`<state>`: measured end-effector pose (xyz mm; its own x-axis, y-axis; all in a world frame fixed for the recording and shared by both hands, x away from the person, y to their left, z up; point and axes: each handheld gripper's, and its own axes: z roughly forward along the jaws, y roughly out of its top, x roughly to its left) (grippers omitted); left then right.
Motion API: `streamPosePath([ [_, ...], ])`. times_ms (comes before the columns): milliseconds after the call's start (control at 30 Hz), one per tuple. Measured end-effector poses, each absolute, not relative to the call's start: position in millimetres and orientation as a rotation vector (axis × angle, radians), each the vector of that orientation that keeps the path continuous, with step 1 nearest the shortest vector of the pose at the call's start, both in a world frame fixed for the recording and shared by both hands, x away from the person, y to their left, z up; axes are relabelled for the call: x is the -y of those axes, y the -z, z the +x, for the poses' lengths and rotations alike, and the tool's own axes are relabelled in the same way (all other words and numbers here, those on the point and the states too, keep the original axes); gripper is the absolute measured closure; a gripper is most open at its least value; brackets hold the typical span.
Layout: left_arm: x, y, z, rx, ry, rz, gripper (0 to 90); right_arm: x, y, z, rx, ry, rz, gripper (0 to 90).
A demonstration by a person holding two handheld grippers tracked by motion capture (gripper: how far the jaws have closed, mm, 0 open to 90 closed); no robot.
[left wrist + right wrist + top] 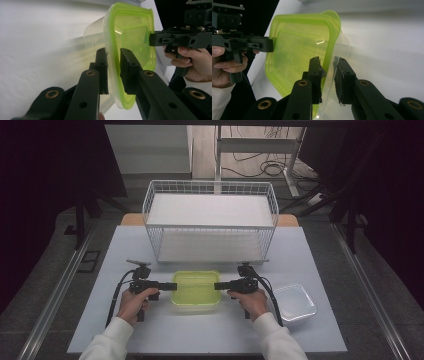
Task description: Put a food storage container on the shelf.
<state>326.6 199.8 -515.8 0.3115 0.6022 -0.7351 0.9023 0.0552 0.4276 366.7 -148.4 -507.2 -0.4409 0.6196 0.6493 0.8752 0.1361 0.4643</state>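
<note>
Clamping green-lidded container (196, 289), left gripper (168, 285), right gripper (220, 285) opposite

The lid (195, 287) is glossy translucent green plastic, the tub (294, 302) clear plastic, the basket (210, 220) white-coated wire, the bench (200, 330) smooth matt, the fingers (102, 67) matt black.

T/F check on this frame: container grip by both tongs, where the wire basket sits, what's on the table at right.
1. Both the left tongs and the right tongs grip the green-lidded container at opposite ends. True.
2. The green lid is off and lies beside the container. False: it sits on the container.
3. The wire basket stands beyond the container, farther from the person. True.
4. A red bowl sits at the table's right. False: a clear container sits there.
</note>
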Motion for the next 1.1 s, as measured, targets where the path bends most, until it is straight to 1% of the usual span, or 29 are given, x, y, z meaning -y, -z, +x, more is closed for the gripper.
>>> streamPosePath([
  [200, -199.4, 510.4, 321.5, -1.370, 0.376, 1.650, 79.8, 149.6, 503.5, 364.1, 2.124, 1.227, -1.436, 78.8],
  [433, -200.3, 503.7, 317.6, -1.346, 0.364, 1.646, 79.8, 151.1, 497.5, 361.4, 2.137, 1.273, -1.414, 79.1],
  [600, -200.0, 493.3, 312.9, -1.316, 0.329, 1.649, 79.7, 152.5, 491.5, 358.7, 2.135, 1.304, -1.395, 79.2],
  [767, -200.3, 482.5, 307.5, -1.287, 0.314, 1.637, 79.6, 154.2, 481.4, 354.3, 2.143, 1.341, -1.371, 79.1],
  [800, -200.8, 480.1, 306.3, -1.279, 0.311, 1.636, 79.6, 154.3, 473.9, 351.5, 2.157, 1.358, -1.360, 79.0],
  [933, -200.9, 470.0, 302.2, -1.259, 0.287, 1.634, 79.6, 154.4, 464.2, 347.7, 2.172, 1.387, -1.347, 79.0],
  [1100, -198.9, 461.3, 298.7, -1.245, 0.265, 1.636, 79.5, 156.4, 457.7, 345.3, 2.170, 1.412, -1.335, 79.0],
])
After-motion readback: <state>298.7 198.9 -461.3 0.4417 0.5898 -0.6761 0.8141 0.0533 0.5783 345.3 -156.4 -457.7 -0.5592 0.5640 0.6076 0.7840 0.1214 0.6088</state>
